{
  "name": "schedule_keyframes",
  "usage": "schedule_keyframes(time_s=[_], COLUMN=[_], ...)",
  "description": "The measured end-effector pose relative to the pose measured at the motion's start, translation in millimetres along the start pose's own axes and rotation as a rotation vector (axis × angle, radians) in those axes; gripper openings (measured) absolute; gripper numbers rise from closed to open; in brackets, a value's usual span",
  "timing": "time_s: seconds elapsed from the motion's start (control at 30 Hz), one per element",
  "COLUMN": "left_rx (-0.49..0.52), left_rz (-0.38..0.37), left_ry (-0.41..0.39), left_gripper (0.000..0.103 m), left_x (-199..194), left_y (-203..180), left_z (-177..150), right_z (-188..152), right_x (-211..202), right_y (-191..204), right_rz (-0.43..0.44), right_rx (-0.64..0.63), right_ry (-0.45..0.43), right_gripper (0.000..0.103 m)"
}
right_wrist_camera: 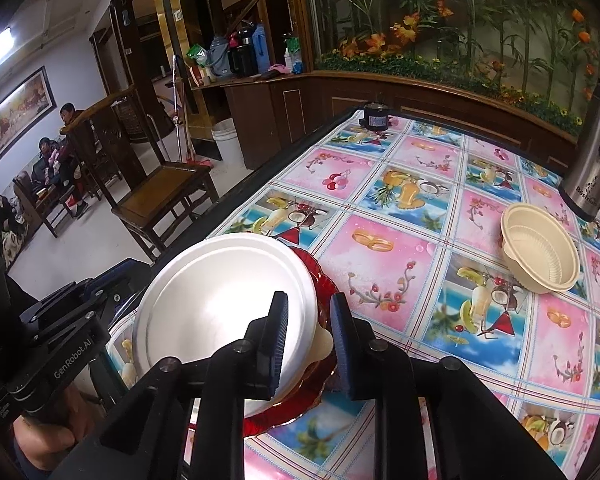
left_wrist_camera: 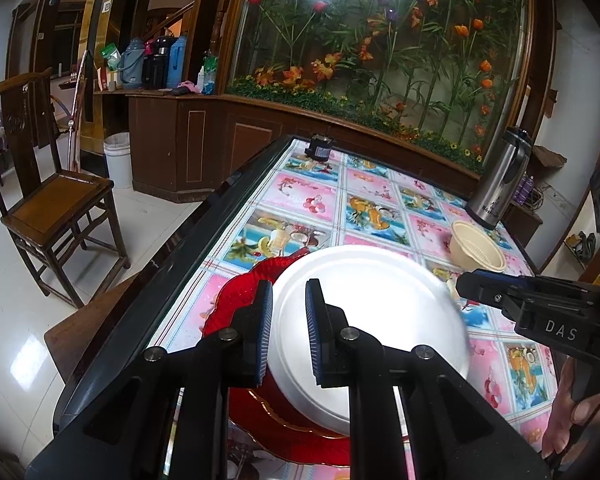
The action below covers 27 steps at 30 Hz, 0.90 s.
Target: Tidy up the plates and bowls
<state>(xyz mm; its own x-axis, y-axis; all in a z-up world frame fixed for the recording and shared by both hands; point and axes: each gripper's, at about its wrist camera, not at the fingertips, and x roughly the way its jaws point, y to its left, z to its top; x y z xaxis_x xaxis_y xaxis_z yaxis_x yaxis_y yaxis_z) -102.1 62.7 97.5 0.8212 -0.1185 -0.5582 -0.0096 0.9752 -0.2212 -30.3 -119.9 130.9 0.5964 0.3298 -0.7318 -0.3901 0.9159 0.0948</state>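
A white plate [left_wrist_camera: 372, 320] is sitting on top of a red scalloped plate [left_wrist_camera: 240, 300] at the near left edge of the counter [left_wrist_camera: 380, 208], which is wearing a bright fruit-patterned cloth. The left gripper [left_wrist_camera: 288, 320] is straddling the white plate's left rim with its blue-padded fingers [left_wrist_camera: 265, 320] spread, one outside and one over the plate, not pinching it. The right gripper [right_wrist_camera: 309, 340] is reaching in from the opposite side, its jaws also parted around the plate's right rim, gripping nothing. A cream bowl [right_wrist_camera: 540, 256] is standing well apart toward the far right of the counter, just in front of a steel thermos [right_wrist_camera: 592, 152]. A wooden chair [left_wrist_camera: 56, 208] is waiting beside the counter.
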Motion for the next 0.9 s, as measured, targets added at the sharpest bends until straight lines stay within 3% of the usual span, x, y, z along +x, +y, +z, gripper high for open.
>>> schedule_keyframes(time_s=[0.27,0.5,0.7,0.9], left_rx=[0.068,0.185,0.322,0.414], left_rz=[-0.046,-0.122,-0.197,-0.258], left_ry=[-0.016,0.007,0.076,0.215], left_gripper=[0.014,0.014,0.014,0.015], left_x=[-13,-19,-9,34], left_y=[-32,-90,-153,-210], left_z=[0,-11,-37,-69], right_z=[-10,-29,-54,-79], right_x=[-29,-50,-62,-69], right_y=[-34,-93,-157,-206], right_rz=[-0.002,-0.035,-0.07,-0.099], right_rx=[0.08,0.2,0.339,0.439], right_ry=[-0.056,-0.09,-0.104,-0.107], right_gripper=[0.027,0.028,0.028,0.03])
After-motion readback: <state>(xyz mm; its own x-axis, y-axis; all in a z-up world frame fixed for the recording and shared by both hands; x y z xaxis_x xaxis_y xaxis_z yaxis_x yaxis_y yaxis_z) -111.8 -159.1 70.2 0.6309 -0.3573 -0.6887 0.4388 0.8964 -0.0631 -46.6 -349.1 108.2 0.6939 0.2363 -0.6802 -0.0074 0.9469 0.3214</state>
